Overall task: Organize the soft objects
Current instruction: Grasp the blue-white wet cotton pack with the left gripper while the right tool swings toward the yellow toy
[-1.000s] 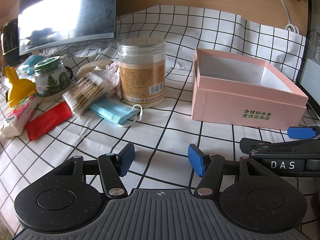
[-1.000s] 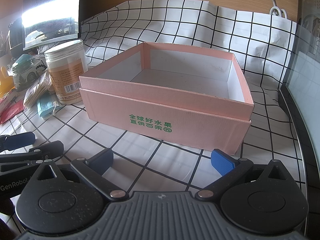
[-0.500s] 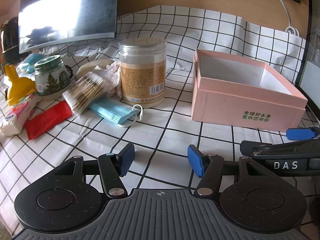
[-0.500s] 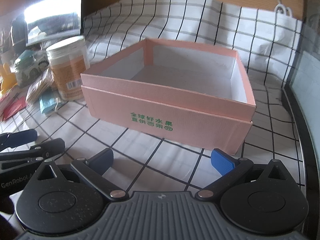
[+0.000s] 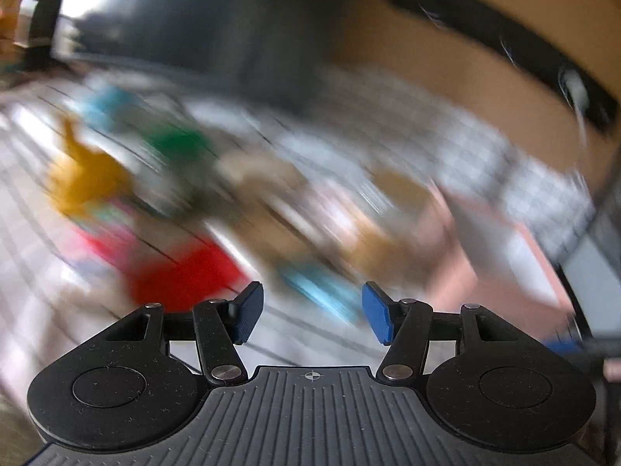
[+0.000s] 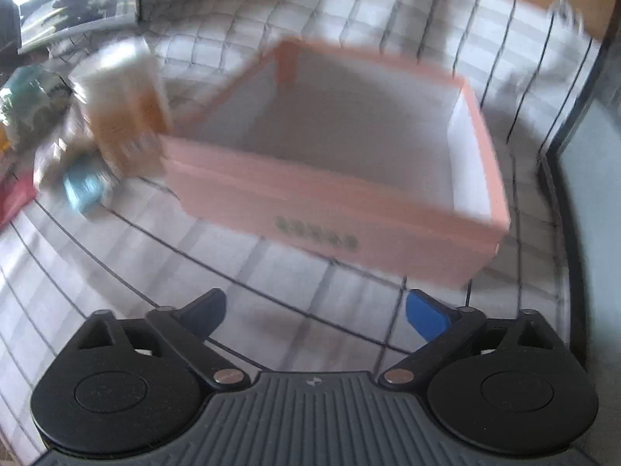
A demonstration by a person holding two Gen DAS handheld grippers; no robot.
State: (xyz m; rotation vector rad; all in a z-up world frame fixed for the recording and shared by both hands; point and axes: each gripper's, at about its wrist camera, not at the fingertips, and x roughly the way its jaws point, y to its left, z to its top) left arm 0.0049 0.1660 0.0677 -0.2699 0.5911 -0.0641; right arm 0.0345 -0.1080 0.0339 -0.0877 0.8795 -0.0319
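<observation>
We see our left gripper point(image 5: 312, 312) at the bottom of the left wrist view, its blue pads point(image 5: 248, 312) set well apart with nothing between them; the jaws have just been closing a little. Everything beyond them is smeared by motion blur. Just above the gap between the pads lies a light blue streak, the face mask point(image 5: 322, 289), and to its left, at lower centre-left of the frame, a red packet point(image 5: 186, 275). Farther up on the left sits a yellow shape point(image 5: 83, 178) and a green blur point(image 5: 176, 141); we cannot tell what either is. The right half of that frame shows a pink smear, the pink box point(image 5: 500, 272), too blurred for detail.

In the right wrist view our right gripper point(image 6: 312, 312) fills the bottom edge, its pads point(image 6: 425, 316) spread wide and clamped on nothing, above the checked cloth point(image 6: 116, 272). The pink box point(image 6: 295, 202) takes the centre of the frame, open at the top with a white inside, and green print on its near wall. Touching or just beside its left corner stands a clear jar with an orange label point(image 6: 128, 116). Below the jar, at the left edge, lies the face mask point(image 6: 83, 188), with the red packet point(image 6: 15, 194) farther left. A dark screen point(image 6: 73, 4) occupies the upper left corner.
</observation>
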